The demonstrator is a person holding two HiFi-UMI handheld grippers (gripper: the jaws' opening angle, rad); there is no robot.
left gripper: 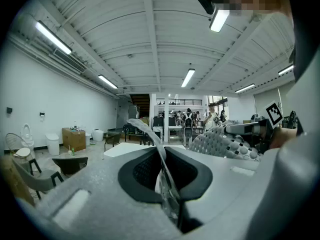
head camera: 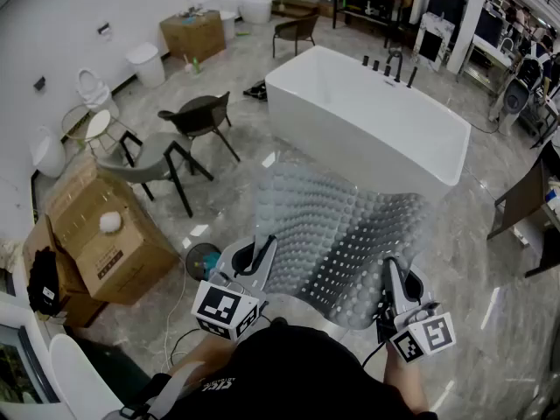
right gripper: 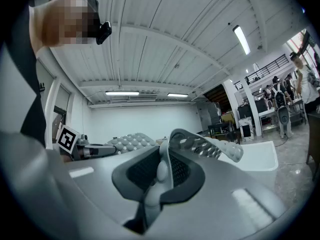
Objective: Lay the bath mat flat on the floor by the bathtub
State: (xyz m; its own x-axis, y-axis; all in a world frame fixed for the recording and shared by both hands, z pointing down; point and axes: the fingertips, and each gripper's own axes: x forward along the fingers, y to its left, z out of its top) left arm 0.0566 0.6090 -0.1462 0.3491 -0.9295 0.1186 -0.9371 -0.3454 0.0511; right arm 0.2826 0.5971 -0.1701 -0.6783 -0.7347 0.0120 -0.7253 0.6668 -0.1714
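Note:
The bath mat [head camera: 341,234], translucent grey and covered in round bumps, hangs spread in the air between both grippers, just in front of the white bathtub [head camera: 367,121]. My left gripper [head camera: 265,248] is shut on the mat's near left edge. My right gripper [head camera: 389,274] is shut on its near right edge. In the left gripper view the thin mat edge [left gripper: 162,159] runs between the closed pads, and the bumpy sheet [left gripper: 220,144] stretches toward the right gripper [left gripper: 250,129]. In the right gripper view the mat [right gripper: 200,144] curls out of the closed jaws.
Two dark chairs [head camera: 197,121] and open cardboard boxes [head camera: 105,234] stand at the left. A round blue-green object [head camera: 203,259] lies on the marble floor near my left gripper. A dark chair [head camera: 525,199] stands at the right. Toilets [head camera: 144,64] line the back wall.

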